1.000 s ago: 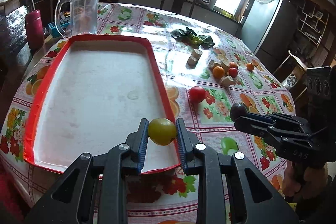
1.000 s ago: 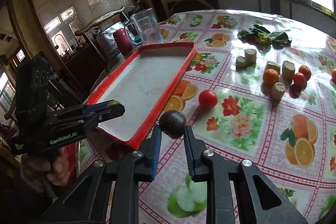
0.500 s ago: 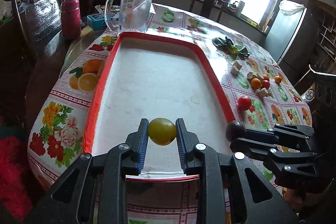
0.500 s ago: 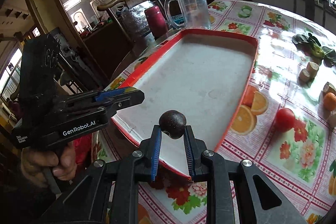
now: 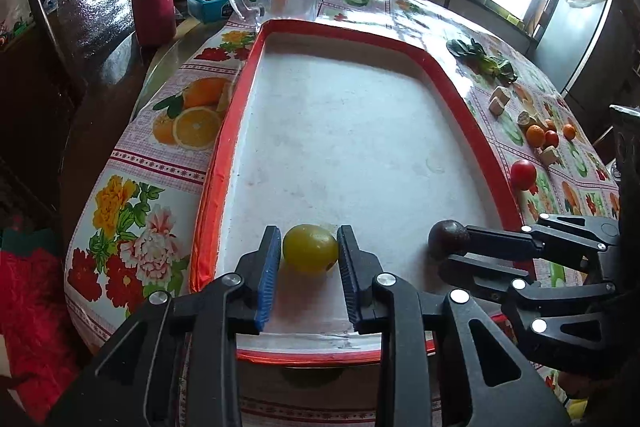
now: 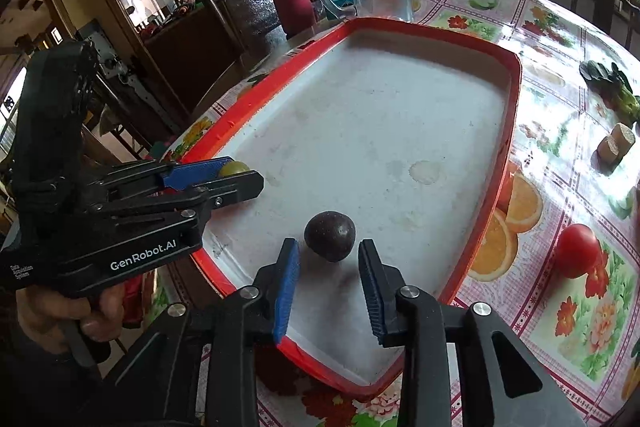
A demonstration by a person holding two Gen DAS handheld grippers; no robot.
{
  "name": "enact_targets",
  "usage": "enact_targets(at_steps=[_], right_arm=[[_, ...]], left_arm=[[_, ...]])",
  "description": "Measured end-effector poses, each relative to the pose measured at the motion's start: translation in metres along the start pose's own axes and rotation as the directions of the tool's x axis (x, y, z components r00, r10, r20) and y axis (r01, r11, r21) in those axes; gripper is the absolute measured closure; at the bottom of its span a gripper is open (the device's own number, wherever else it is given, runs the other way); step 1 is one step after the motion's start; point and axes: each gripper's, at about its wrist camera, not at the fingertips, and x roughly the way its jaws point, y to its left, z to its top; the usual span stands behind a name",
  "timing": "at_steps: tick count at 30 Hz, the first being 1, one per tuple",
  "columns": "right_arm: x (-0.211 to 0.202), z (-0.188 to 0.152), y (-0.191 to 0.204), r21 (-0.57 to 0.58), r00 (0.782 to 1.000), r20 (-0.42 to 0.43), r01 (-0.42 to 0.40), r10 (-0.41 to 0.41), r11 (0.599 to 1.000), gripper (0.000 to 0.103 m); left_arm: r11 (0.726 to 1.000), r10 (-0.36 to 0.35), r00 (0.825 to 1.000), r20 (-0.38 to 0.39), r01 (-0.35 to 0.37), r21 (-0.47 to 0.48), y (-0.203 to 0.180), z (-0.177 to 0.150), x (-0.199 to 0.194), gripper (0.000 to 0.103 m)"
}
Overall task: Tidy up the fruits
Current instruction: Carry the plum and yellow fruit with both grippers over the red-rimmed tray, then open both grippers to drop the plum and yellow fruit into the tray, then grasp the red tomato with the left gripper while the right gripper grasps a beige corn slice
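My left tongs (image 5: 308,259) bracket the yellow fruit (image 5: 310,248) at lower centre of the left view; the right pad (image 5: 347,267) seems to touch it, while a sliver of gap shows at the left pad, so I read the grip as barely holding or just slackening (I cannot tell which). My right tongs (image 6: 329,285) stand released: in the right view the dark fruit (image 6: 330,235) sits on the tray floor, ahead of both pads and clear of them.

Both fruits lie inside the red-rimmed tray (image 5: 456,99), near its closest edge, the yellow one toward the left wall, the dark one toward the right.

To finish this step well, I would spread each pair fully before lifting, then draw straight back and up, so no pad nudges a round fruit into a roll.

The yellow fruit is smooth, slightly oval and glossy; the dark one is matte, purple-brown and finely speckled. Outside the tray, a red tomato (image 6: 578,251) waits at right of frame, with further small fruits (image 5: 546,135) in the left view's right middle.
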Motion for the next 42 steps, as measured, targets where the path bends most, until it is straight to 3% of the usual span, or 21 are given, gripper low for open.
enact_targets(at_steps=[3, 5, 15, 26, 32, 42], right_arm=[[-0.013, -0.003, -0.001, 0.001, 0.999, 0.033, -0.004, 0.004, 1.000, 0.059], [-0.024, -0.005, -0.001, 0.001, 0.998, 0.056, -0.007, 0.007, 1.000, 0.059], [-0.081, -0.042, -0.047, 0.128, 0.987, 0.147, 0.041, -0.060, 0.991, 0.059], [-0.123, -0.088, -0.111, 0.310, 0.969, 0.187, 0.100, -0.164, 0.945, 0.057], [-0.138, -0.101, -0.134, 0.350, 0.956, 0.199, 0.135, -0.214, 0.927, 0.057], [-0.142, -0.101, -0.171, 0.383, 0.940, 0.205, 0.179, -0.272, 0.906, 0.057]], left_arm=[[1.000, -0.005, 1.000, 0.002, 0.005, -0.007, 0.000, 0.000, -0.004, 0.055], [1.000, 0.007, 1.000, 0.011, -0.007, -0.003, -0.002, 0.000, -0.007, 0.053], [1.000, -0.009, 0.999, 0.047, 0.008, 0.017, -0.024, 0.003, -0.027, 0.053], [0.985, -0.097, 0.994, 0.048, 0.089, 0.148, -0.101, 0.006, -0.032, 0.052], [0.971, -0.142, 0.989, 0.025, 0.135, 0.199, -0.139, 0.004, -0.026, 0.053], [0.953, -0.159, 0.987, -0.014, 0.157, 0.259, -0.181, 0.005, -0.008, 0.052]])
